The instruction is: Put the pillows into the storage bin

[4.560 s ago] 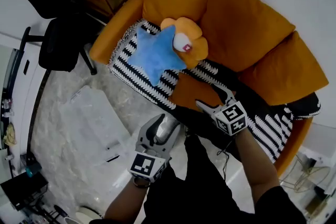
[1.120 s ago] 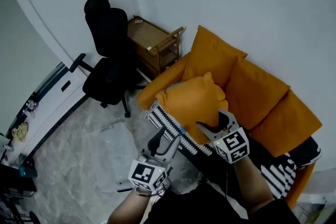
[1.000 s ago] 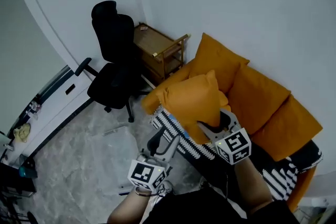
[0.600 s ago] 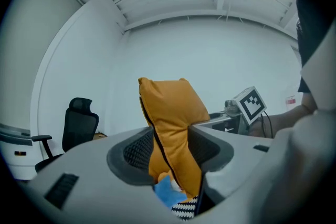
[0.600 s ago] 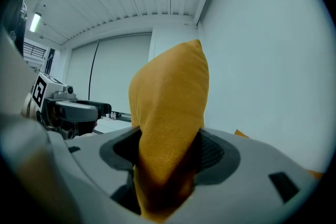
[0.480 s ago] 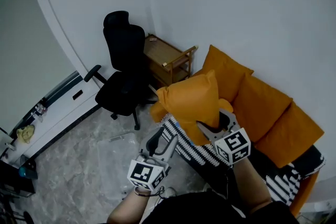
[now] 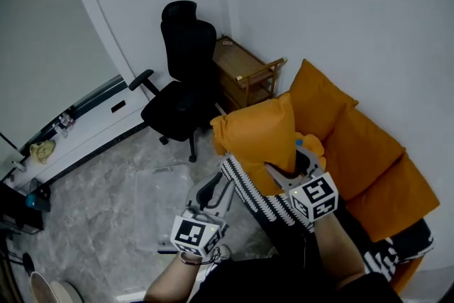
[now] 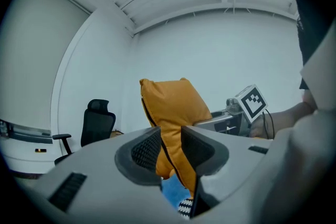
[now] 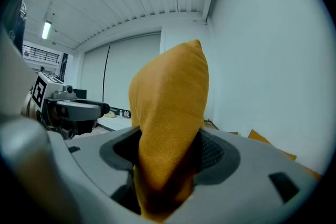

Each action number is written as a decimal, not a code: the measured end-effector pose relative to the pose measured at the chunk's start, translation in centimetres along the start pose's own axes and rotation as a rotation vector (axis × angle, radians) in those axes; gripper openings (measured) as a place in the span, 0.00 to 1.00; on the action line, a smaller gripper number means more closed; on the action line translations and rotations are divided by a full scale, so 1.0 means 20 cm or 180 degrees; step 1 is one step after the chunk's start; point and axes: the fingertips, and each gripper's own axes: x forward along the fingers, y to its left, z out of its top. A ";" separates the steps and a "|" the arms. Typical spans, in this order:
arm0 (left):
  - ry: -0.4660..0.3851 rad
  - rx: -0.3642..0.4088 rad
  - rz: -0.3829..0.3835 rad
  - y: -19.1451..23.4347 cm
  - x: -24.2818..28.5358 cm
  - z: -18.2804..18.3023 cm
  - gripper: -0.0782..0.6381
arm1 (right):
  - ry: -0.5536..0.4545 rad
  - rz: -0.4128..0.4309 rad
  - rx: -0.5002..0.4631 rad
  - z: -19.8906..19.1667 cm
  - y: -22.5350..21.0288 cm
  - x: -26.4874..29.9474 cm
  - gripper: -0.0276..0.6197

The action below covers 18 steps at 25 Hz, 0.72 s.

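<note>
Between the right gripper's jaws, an orange pillow is pinched by its lower edge. The left gripper's jaws have just been closing and now squeeze the pillow's other bottom corner. It hangs raised before the orange sofa, with the clear storage bin on the floor, well apart.

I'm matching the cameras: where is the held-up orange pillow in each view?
Head view: orange pillow, centre, upright.
Left gripper view: centre.
Right gripper view: centre, large.
Landmark: black office chair, left of the pillow in head and left gripper views; absent from the right.
</note>
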 end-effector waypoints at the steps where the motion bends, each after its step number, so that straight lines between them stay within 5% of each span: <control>1: 0.0004 0.0006 0.0071 0.00 -0.01 -0.01 0.27 | -0.0001 0.0074 -0.0010 -0.01 0.01 0.01 0.51; 9: 0.0135 -0.0222 0.0807 0.02 -0.25 -0.11 0.15 | 0.0095 0.0754 -0.0113 -0.05 0.23 0.14 0.51; 18: 0.0227 -0.0389 0.1415 0.22 -0.73 -0.22 0.12 | 0.0238 0.1337 -0.0222 -0.08 0.77 0.36 0.51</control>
